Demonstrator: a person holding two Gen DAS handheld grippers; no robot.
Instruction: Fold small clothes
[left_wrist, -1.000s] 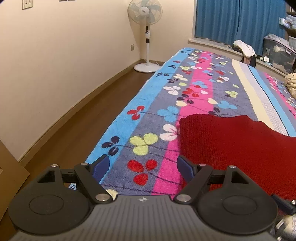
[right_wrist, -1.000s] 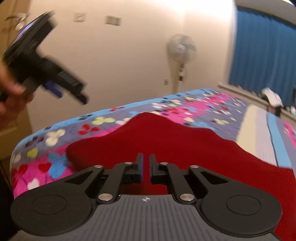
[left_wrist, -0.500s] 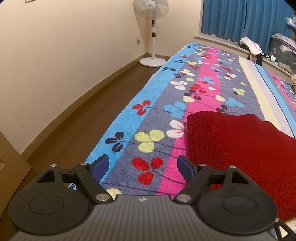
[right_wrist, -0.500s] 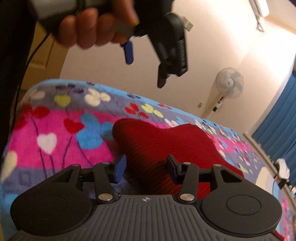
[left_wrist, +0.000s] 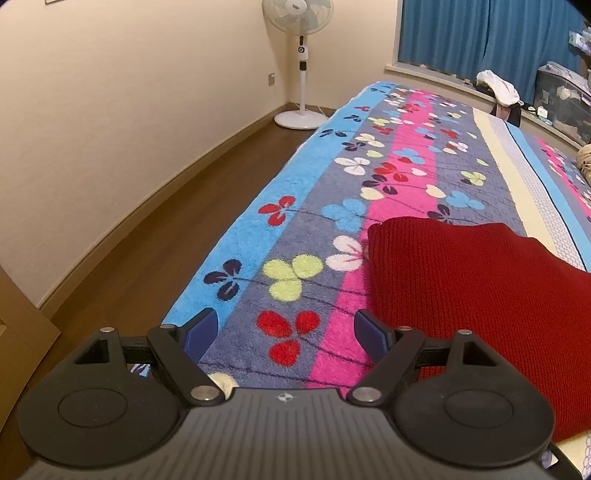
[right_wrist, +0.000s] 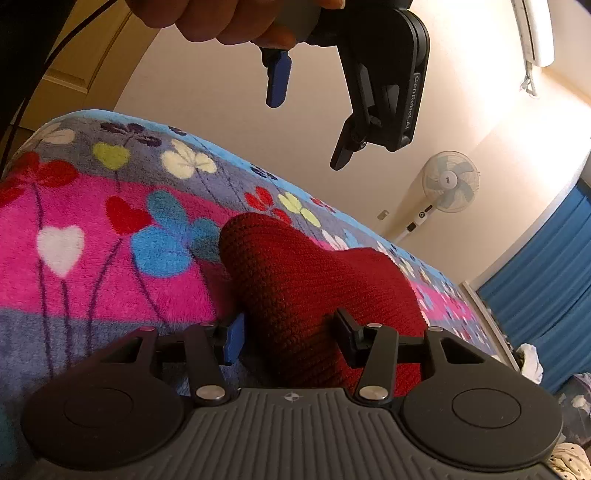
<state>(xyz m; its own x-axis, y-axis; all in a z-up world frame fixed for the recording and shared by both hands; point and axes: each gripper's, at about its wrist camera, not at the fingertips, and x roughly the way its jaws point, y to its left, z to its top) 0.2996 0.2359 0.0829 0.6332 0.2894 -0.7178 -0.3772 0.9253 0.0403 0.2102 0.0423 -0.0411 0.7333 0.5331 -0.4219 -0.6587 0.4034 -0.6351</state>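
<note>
A red knitted garment (left_wrist: 472, 295) lies on the flowered blanket (left_wrist: 332, 206) covering the bed. My left gripper (left_wrist: 284, 332) is open and empty, held above the blanket just left of the garment's near edge. It also shows from below in the right wrist view (right_wrist: 306, 129), raised in the air. My right gripper (right_wrist: 288, 339) is open, low at the garment (right_wrist: 317, 295), with a raised fold of the knit lying between its fingers.
A standing fan (left_wrist: 301, 55) is in the far corner on the wooden floor (left_wrist: 147, 251) left of the bed. Blue curtains (left_wrist: 480, 33) hang at the back. White cloth (left_wrist: 498, 86) and storage bins (left_wrist: 561, 99) sit beyond the bed's far end.
My right gripper opened from shut and dropped low to the garment's corner, letting the red knit go. The left gripper stayed open and barely moved.
</note>
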